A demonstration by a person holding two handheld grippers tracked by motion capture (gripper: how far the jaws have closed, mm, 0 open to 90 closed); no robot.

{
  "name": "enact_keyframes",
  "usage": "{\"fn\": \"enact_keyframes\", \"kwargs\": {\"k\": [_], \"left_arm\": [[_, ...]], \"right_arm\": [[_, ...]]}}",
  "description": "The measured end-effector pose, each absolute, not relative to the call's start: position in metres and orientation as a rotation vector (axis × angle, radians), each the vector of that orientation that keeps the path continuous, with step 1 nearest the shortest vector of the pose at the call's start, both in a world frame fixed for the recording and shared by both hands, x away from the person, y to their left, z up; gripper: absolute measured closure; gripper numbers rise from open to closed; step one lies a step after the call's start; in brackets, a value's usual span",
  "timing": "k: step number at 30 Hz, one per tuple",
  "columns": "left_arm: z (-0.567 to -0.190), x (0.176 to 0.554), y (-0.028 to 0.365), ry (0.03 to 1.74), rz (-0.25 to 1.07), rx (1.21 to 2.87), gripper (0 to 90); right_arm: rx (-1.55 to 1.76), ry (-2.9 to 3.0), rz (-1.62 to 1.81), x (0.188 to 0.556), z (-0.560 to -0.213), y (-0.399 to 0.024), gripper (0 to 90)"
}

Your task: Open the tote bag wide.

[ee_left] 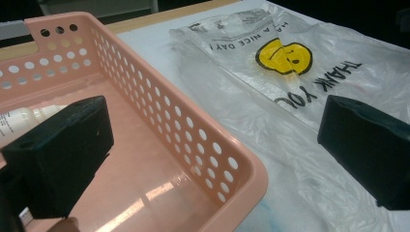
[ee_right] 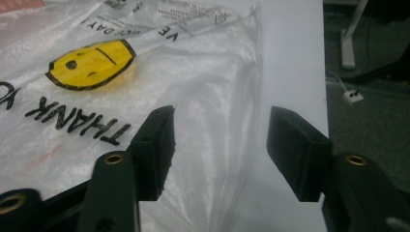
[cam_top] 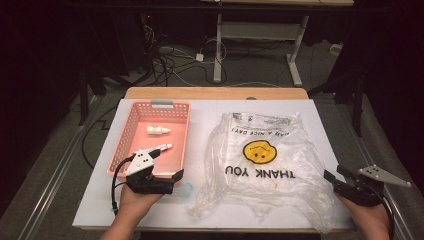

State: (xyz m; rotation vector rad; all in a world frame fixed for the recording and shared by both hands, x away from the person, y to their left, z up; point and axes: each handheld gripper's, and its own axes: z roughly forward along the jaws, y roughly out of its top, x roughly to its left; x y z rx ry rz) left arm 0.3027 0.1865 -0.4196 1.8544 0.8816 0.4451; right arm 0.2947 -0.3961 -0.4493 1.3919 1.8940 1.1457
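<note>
One clear plastic bag [cam_top: 265,160] lies flat and crinkled on the right half of the table [cam_top: 100,205], its yellow smiley face and "THANK YOU" print facing up and reading upside down from our side. We see the right gripper [cam_top: 334,176] at the bag's right edge, near side, and in the right gripper view its jaws stand partly apart with the bag's edge lying between them; the pads do not press on the plastic. No pinch yet, then.

Over on the left, the left gripper [cam_top: 167,176] sits at the near end of the pink basket [cam_top: 131,120], and we see its jaws spread wide in the left gripper view, one over the basket's floor and the other over the bag, with the basket's near right corner between them and nothing gripped. Inside the basket lie a small white bottle [cam_top: 158,131] towards the far end and a slim white tube [cam_top: 159,148] nearer us. Beyond the table, cables [cam_top: 175,60] trail across the floor.
</note>
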Motion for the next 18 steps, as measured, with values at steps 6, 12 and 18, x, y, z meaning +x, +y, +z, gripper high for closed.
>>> {"fn": "enact_keyframes", "kwargs": {"k": [6,12,18], "left_arm": [[-0.417,0.304,0.183,0.865,0.443,1.852,0.0],[-0.416,0.307,0.177,0.841,0.438,1.862,0.0],[-0.416,0.309,0.173,0.828,0.429,1.863,0.0]], "right_arm": [[1.471,1.963,1.093,0.296,-0.462,-0.399,54.9],[1.497,2.038,1.005,0.296,-0.473,-0.395,60.6],[1.456,2.036,0.92,0.293,-0.473,-0.391,89.4]]}}
